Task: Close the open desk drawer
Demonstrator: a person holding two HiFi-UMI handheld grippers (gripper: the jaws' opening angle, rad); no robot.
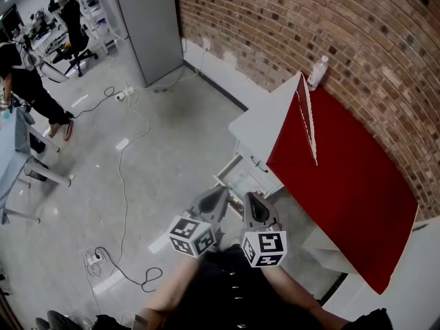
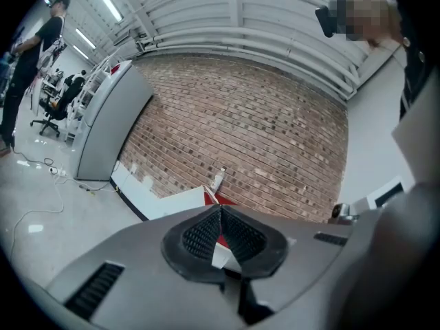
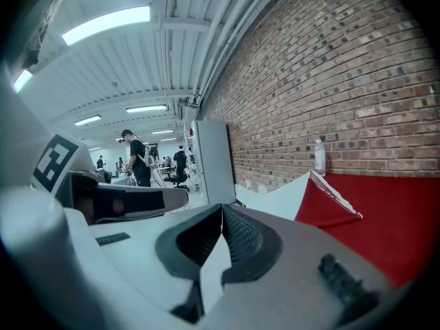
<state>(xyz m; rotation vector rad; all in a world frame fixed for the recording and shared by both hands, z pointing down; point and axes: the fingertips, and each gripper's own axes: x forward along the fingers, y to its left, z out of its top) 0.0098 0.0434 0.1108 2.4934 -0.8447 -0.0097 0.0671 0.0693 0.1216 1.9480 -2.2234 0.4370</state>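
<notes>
A white desk (image 1: 261, 121) stands against the brick wall, half covered by a red cloth (image 1: 344, 184). Low on the side that faces me, its drawer (image 1: 236, 179) is pulled out. Both grippers hang side by side just in front of the drawer and touch nothing. My left gripper (image 1: 221, 192) is shut and empty; in the left gripper view its jaws (image 2: 221, 210) meet, aimed at the desk corner (image 2: 180, 201). My right gripper (image 1: 251, 199) is shut too, with nothing between its pads (image 3: 221, 207). The drawer is hidden in both gripper views.
A clear bottle (image 1: 317, 72) stands at the desk's far corner by the wall. A grey cabinet (image 1: 148, 26) is at the back. Cables (image 1: 124, 177) and a power strip (image 1: 93, 258) lie on the floor to the left. A person (image 1: 27, 88) stands far left beside a table (image 1: 14, 157).
</notes>
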